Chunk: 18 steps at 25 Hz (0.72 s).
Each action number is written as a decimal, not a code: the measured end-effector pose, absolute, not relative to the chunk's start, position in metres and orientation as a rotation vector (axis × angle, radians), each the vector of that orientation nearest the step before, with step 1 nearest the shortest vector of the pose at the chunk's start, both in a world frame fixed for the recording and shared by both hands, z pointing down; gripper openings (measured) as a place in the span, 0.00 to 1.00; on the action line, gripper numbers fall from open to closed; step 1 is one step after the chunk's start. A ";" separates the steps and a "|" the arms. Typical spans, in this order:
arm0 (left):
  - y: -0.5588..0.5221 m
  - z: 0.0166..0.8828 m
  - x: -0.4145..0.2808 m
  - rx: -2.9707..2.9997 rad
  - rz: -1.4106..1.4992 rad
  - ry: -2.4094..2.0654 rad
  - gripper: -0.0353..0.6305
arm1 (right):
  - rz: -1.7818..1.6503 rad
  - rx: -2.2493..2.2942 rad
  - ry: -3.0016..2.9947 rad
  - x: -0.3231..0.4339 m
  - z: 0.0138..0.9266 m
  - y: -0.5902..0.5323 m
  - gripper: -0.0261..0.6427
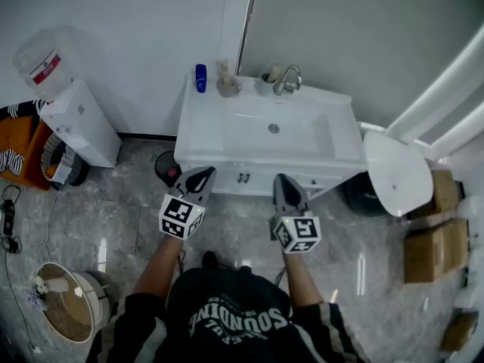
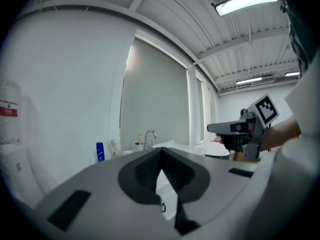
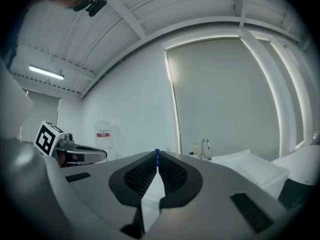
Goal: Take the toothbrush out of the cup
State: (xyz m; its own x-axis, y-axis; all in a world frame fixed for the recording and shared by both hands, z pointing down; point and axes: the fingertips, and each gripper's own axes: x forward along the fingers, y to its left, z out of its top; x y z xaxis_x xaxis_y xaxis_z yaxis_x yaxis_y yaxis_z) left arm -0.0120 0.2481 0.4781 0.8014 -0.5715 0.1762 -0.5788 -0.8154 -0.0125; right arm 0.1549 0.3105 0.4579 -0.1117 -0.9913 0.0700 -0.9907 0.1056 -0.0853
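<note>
A grey cup (image 1: 227, 88) with a toothbrush (image 1: 223, 69) standing in it sits at the back of the white washbasin counter (image 1: 333, 146), left of the tap (image 1: 288, 79). A second cup (image 1: 265, 86) stands beside the tap. My left gripper (image 1: 200, 174) and right gripper (image 1: 284, 180) hover side by side in front of the cabinet, well short of the cup. Both point at the basin, shut and holding nothing. In the left gripper view the gripper (image 2: 161, 153) faces the far-off cup (image 2: 116, 147). The right gripper (image 3: 157, 156) has its jaws together.
A blue bottle (image 1: 200, 78) stands left of the cup. A water dispenser (image 1: 76, 119) is at the left wall, a black bin (image 1: 166, 169) by the cabinet's left corner. A white toilet lid (image 1: 397, 174) and cardboard boxes (image 1: 431, 249) lie to the right.
</note>
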 end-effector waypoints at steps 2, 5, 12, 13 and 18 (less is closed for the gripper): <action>0.247 0.478 -0.012 2.943 0.261 -0.942 0.05 | -0.152 -2.098 2.346 0.154 0.454 0.310 0.04; 0.245 0.477 -0.012 2.944 0.257 -0.943 0.05 | -0.155 -2.104 2.354 0.154 0.457 0.308 0.04; 0.243 0.477 -0.012 2.938 0.250 -0.936 0.05 | -0.167 -2.125 2.370 0.150 0.461 0.308 0.04; 0.244 0.476 -0.012 2.939 0.249 -0.935 0.05 | -0.152 -2.115 2.373 0.148 0.458 0.308 0.04; 0.242 0.473 -0.008 2.944 0.240 -0.933 0.05 | -0.124 -2.079 2.387 0.144 0.452 0.309 0.04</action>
State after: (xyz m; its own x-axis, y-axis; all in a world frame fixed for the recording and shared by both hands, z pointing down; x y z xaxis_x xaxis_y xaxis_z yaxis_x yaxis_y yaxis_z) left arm -0.0081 0.2421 0.4732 0.8065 -0.5690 0.1605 -0.5759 -0.8175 -0.0045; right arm 0.1441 0.3089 0.4516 -0.1383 -0.9878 0.0711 -0.9899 0.1356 -0.0415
